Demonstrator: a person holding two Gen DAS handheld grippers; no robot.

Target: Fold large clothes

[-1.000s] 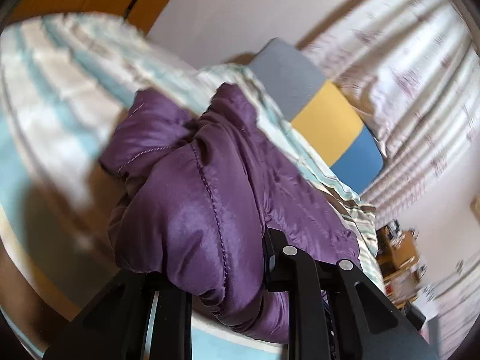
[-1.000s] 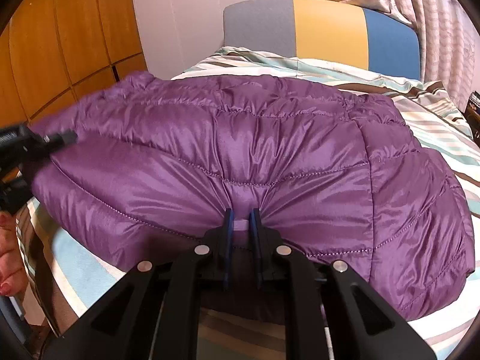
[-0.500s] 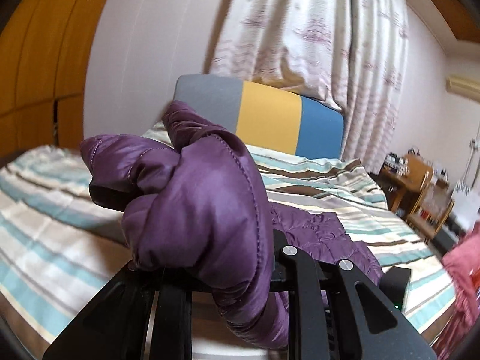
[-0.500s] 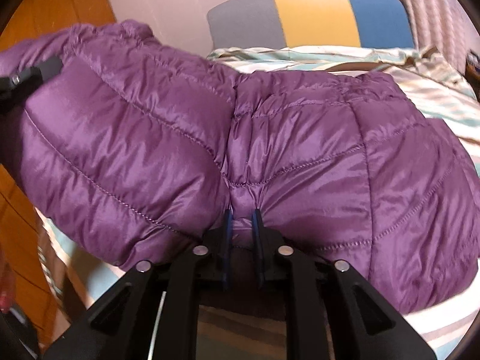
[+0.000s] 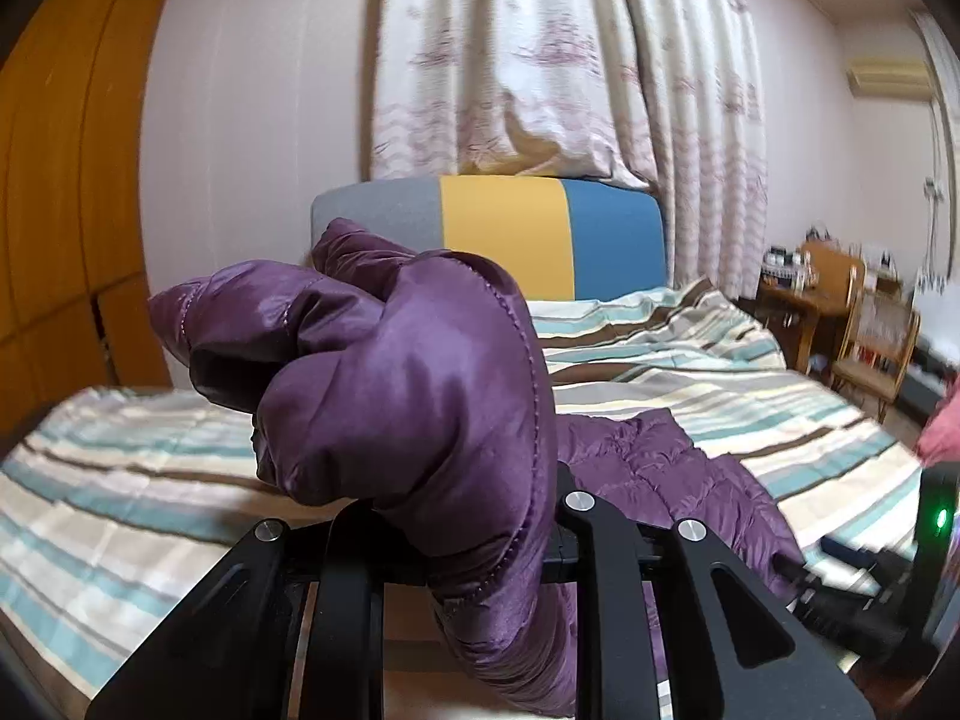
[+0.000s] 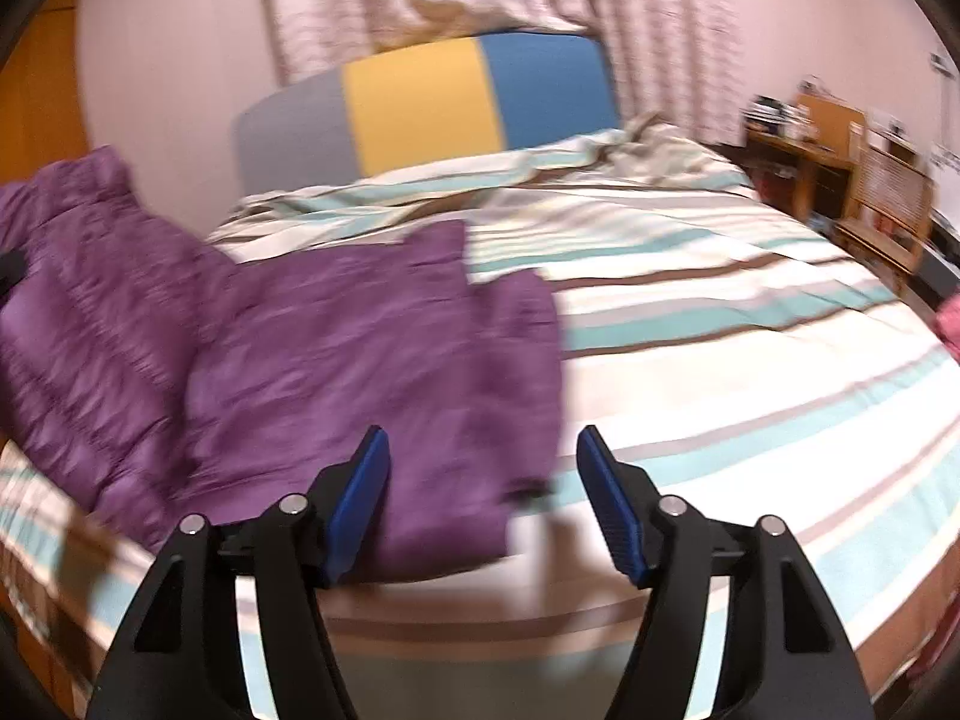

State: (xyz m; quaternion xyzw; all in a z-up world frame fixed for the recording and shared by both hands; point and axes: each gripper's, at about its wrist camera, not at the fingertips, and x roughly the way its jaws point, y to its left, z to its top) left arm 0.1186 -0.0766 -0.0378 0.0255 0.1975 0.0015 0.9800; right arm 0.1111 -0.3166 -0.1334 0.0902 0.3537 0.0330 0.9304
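Jacket (image 5: 420,396): glossy quilted purple cloth. Bedspread (image 6: 720,324): matt striped cloth. Wardrobe (image 5: 54,180), left edge: smooth wood. Curtain (image 5: 540,60): patterned cloth.

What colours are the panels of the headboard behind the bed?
The headboard has grey, yellow and blue panels, clearest in the left wrist view.

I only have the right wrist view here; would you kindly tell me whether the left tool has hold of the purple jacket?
Observer: Yes, the left tool is shut on a bunched fold of the purple jacket.
Operator: Is that fold lifted?
Observer: It stands above the striped bedding, and the rest trails down onto the bed.
Operator: Do you see my tool?
Observer: Only a dark device with a green light at the right edge.
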